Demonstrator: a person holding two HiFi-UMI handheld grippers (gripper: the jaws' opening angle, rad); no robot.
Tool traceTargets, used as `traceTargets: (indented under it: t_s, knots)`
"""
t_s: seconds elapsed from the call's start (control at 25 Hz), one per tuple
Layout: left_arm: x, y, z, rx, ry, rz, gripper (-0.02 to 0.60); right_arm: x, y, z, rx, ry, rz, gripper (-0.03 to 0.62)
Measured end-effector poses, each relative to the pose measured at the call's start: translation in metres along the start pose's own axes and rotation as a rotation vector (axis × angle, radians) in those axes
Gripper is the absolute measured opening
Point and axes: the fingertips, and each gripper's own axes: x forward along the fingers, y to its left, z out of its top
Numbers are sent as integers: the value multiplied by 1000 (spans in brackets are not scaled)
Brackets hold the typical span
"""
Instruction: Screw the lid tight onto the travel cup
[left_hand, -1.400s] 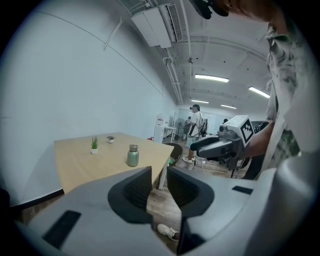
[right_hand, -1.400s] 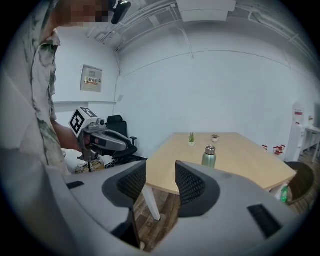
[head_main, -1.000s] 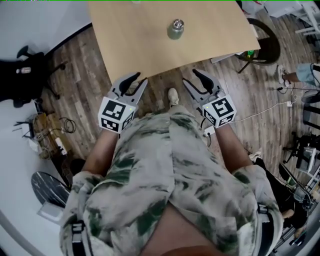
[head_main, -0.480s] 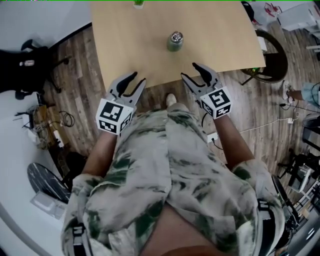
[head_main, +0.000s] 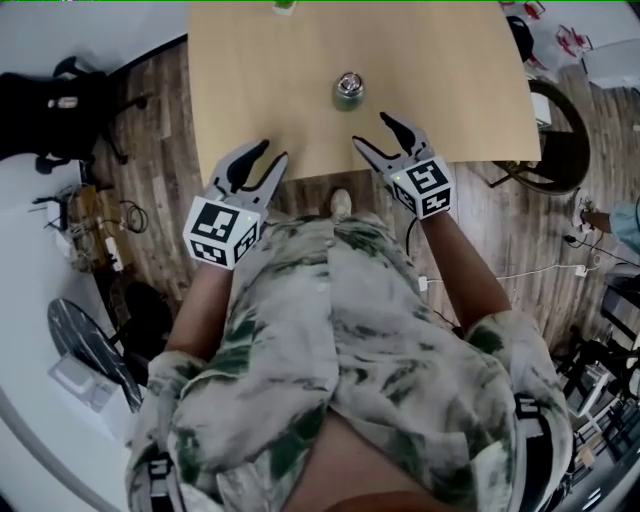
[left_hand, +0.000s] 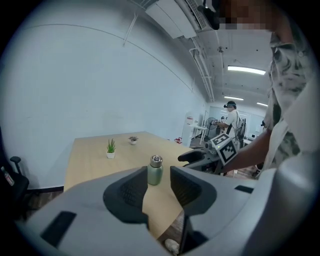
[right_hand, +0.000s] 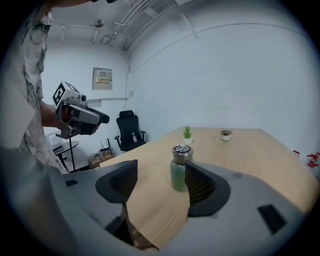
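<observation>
A green travel cup (head_main: 348, 90) with a silver lid on top stands upright on the light wooden table (head_main: 260, 70), a short way in from its near edge. The cup (left_hand: 155, 170) shows beyond the left jaws and the cup (right_hand: 179, 169) beyond the right jaws, well ahead of both. My left gripper (head_main: 254, 165) hovers at the table's near edge, left of the cup, its jaws opening with nothing between them. My right gripper (head_main: 381, 137) is over the near edge just right of the cup, jaws opening wide and empty.
Two small potted plants (right_hand: 187, 134) (right_hand: 226, 135) stand at the table's far end. A black office chair (head_main: 45, 110) is left of the table, another chair (head_main: 560, 120) at its right. Cables lie on the wood floor (head_main: 520, 250). A person stands far off in the room (left_hand: 233, 120).
Both grippers have moved forward toward the table's near edge and the cup; the right one has come closest. The jaws of both have spread wider.
</observation>
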Motion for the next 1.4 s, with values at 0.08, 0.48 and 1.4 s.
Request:
traceTargets:
  t_s: [0.08, 0.48, 1.4]
  knots:
    - [1, 1, 3, 1, -2, 10, 135, 9, -3, -3, -4, 1, 17, 319]
    - [22, 17, 24, 36, 14, -22, 137, 52, -41, -27, 4, 27, 10, 351]
    - [54, 54, 27, 60, 79, -51, 137, 126, -84, -56, 45, 37, -22, 383]
